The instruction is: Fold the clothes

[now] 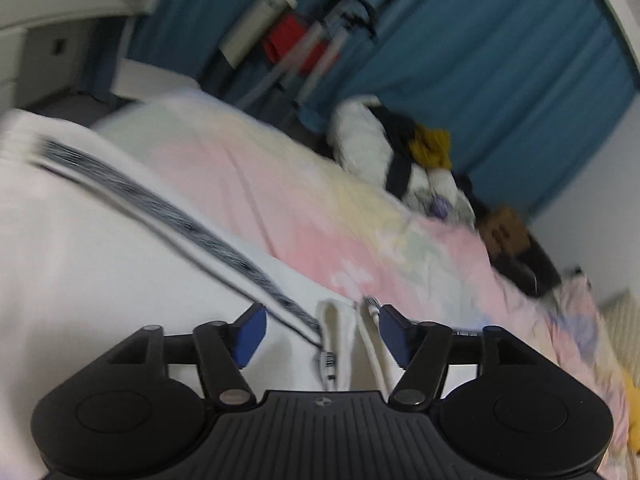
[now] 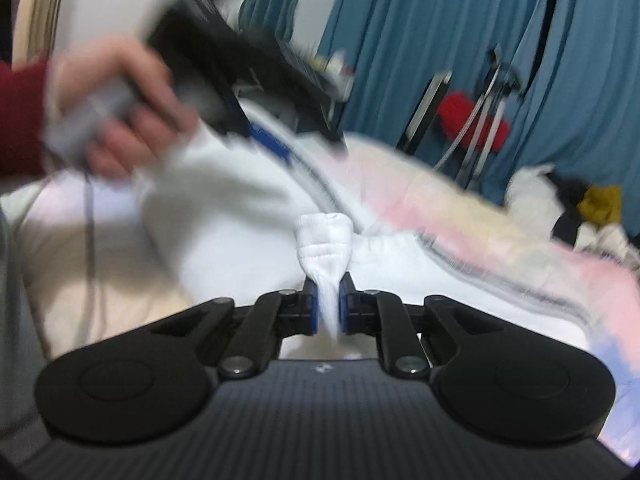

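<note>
A white garment [image 1: 100, 248] with a black-and-white striped band [image 1: 168, 216] lies on a bed with a pastel pink sheet [image 1: 320, 208]. My left gripper [image 1: 320, 330] is open, its blue pads [image 1: 250, 334] on either side of a white fold of the garment. My right gripper [image 2: 329, 308] is shut on a bunched white edge of the garment [image 2: 325, 240]. In the right wrist view the left gripper [image 2: 256, 132] shows blurred over the garment, held by a hand [image 2: 116, 108] in a red sleeve.
A pile of other clothes, white, black and mustard [image 1: 404, 156], lies at the bed's far end. Blue curtains [image 1: 500, 60] hang behind. A metal stand with red items [image 1: 304, 48] stands by the bed. A white shelf [image 1: 60, 4] is at the left.
</note>
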Motion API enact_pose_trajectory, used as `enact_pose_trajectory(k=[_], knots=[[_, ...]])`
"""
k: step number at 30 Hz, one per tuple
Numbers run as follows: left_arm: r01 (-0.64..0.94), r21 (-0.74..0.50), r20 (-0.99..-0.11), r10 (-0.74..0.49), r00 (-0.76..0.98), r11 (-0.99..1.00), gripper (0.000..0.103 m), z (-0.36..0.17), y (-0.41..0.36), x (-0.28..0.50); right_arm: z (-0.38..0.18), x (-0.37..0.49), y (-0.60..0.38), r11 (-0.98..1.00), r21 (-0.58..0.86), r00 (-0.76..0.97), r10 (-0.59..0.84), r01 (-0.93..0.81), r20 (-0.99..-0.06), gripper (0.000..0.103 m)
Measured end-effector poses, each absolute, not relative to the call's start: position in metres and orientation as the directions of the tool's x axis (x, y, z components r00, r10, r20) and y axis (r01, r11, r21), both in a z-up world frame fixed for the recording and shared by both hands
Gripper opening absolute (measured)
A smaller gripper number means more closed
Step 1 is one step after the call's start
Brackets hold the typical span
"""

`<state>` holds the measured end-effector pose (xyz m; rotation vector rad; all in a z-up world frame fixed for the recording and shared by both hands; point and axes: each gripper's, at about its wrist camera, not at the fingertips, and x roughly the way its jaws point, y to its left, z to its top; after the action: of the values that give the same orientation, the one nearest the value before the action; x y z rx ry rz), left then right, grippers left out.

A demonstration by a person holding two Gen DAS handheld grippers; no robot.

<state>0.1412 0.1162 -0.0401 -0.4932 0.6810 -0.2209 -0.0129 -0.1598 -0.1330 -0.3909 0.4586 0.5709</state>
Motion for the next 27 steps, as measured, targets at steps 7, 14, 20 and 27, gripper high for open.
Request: enact_pose_trajectory(k=[7, 14, 20, 27], knots=[[-0.206, -0.497, -0.603, -0.166, 0.780, 0.843, 0.084, -0.035, 0.192, 0.072, -0.154, -0.012, -0.151, 0.745, -0.259, 0.701, 0.366, -0.615, -0.611, 0.014], [-0.433, -0.655, -0.667, -0.203, 0.717, 0.619, 0.086, -0.079, 0.249, 0.059, -0.126, -0.004, -0.185, 0.826, -0.067, 0.706, 0.432, -0.559, -0.562, 0.020], [-0.488, -0.691, -0.663, -0.200, 0.721, 0.532, 0.086, -0.092, 0.257, 0.052, -0.108, -0.007, -0.195, 0.786, 0.077, 0.636, 0.550, -0.614, -0.541, 0.031], [-0.560, -0.652, -0.687, -0.085, 0.722, 0.511, 0.093, -0.091, 0.256, 0.040, -0.104, 0.008, -0.205, 0.887, 0.024, 0.752, 0.405, -0.461, -0.519, 0.038]])
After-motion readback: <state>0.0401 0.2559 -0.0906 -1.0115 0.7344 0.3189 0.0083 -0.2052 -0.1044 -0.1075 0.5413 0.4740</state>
